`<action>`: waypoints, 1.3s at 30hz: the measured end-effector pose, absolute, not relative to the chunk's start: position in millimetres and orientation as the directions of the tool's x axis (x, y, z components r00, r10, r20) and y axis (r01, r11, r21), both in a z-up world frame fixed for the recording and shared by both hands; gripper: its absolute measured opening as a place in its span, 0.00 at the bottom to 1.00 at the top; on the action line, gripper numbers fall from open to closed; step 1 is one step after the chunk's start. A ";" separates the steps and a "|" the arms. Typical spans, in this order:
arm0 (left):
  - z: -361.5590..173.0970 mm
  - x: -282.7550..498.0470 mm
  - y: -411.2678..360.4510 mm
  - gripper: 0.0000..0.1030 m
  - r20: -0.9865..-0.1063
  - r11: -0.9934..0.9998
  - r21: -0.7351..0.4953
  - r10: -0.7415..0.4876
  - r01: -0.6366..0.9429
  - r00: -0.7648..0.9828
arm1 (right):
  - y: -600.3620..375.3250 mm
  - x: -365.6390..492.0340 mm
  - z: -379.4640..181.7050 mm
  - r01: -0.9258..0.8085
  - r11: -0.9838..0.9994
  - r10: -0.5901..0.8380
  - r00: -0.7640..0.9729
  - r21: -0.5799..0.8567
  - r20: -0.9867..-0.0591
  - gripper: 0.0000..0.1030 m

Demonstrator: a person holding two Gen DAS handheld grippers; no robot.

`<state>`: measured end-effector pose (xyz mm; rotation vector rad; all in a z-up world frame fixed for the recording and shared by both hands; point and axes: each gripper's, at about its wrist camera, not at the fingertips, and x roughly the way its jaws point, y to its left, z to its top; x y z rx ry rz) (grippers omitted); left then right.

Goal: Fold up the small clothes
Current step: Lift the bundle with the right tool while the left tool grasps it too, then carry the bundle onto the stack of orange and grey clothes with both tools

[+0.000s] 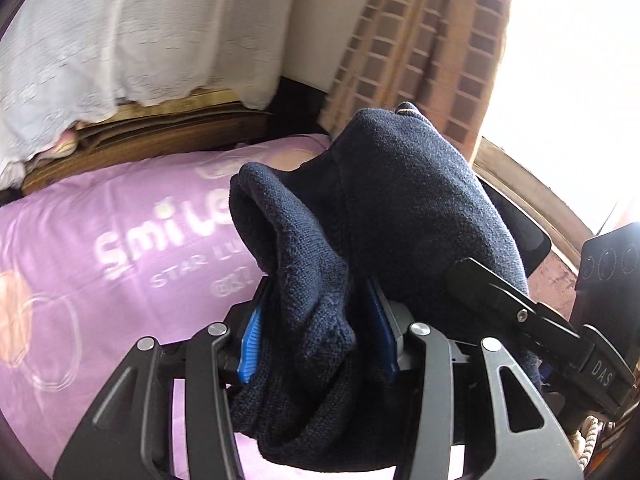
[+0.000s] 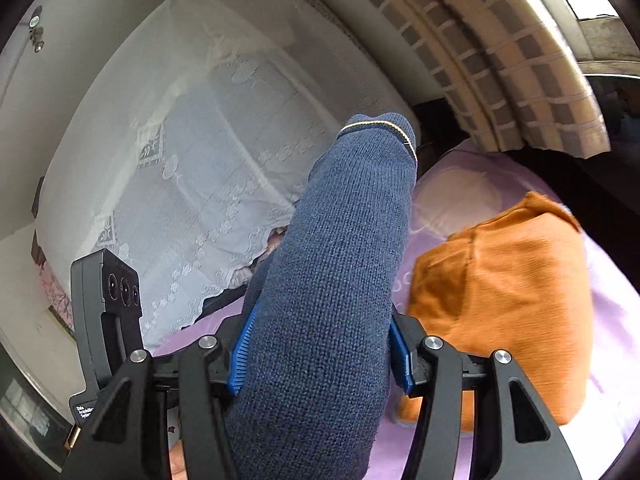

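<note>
A navy knit garment [image 1: 400, 208] hangs bunched between both grippers, lifted off the bed. In the left wrist view my left gripper [image 1: 316, 320] is shut on a thick fold of it, its blue pads [image 1: 249, 344] pressing the knit from both sides. The right gripper's black finger [image 1: 516, 312] reaches into the same cloth from the right. In the right wrist view my right gripper [image 2: 320, 352] is shut on a tube-like part of the navy knit garment [image 2: 344, 240], which ends in a cuff with a thin yellow stripe [image 2: 380, 124].
The bed wears a purple printed sheet [image 1: 120, 260]. A folded orange garment [image 2: 500, 300] lies on the sheet [image 2: 612, 320] to the right. A white lace cover [image 2: 180, 160] drapes bedding behind, and a checked curtain [image 1: 420, 40] hangs by a bright window.
</note>
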<state>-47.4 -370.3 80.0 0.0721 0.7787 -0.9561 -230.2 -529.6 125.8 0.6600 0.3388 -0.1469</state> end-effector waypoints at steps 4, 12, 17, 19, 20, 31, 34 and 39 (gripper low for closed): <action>74.2 -56.1 -420.9 0.44 -0.658 0.583 -0.246 -0.687 0.775 0.308 | -574.4 -256.1 109.7 0.285 0.729 -0.061 0.933 0.622 -0.355 0.54; 30.4 -60.3 -463.7 0.71 -0.710 0.626 -0.129 -0.600 0.769 0.369 | -615.1 -265.3 41.7 0.304 0.645 -0.056 0.934 0.701 -0.354 0.55; 22.3 -56.7 -464.7 0.81 -0.703 0.636 -0.152 -0.608 0.757 0.370 | -617.6 -267.2 32.9 0.280 0.654 -0.052 0.944 0.703 -0.327 0.55; 20.1 -60.0 -469.0 0.83 -0.698 0.643 -0.123 -0.597 0.756 0.394 | -618.9 -268.4 27.7 0.274 0.653 -0.052 0.947 0.706 -0.318 0.55; 19.6 -62.6 -470.5 0.84 -0.695 0.647 -0.104 -0.590 0.755 0.410 | -619.7 -269.1 27.2 0.271 0.652 -0.052 0.948 0.708 -0.315 0.55; 36.6 -87.5 -459.9 0.93 -0.660 0.692 0.055 -0.516 0.720 0.546 | -601.5 -277.4 56.1 0.351 0.691 -0.099 0.912 0.632 -0.398 0.66; 41.4 -93.2 -445.5 0.93 -0.647 0.717 0.074 -0.495 0.694 0.580 | -590.0 -289.7 69.2 0.389 0.711 -0.154 0.899 0.585 -0.411 0.71; 47.9 -103.5 -419.8 0.95 -0.628 0.743 0.082 -0.479 0.665 0.613 | -559.4 -314.8 87.7 0.470 0.734 -0.258 0.861 0.490 -0.439 0.85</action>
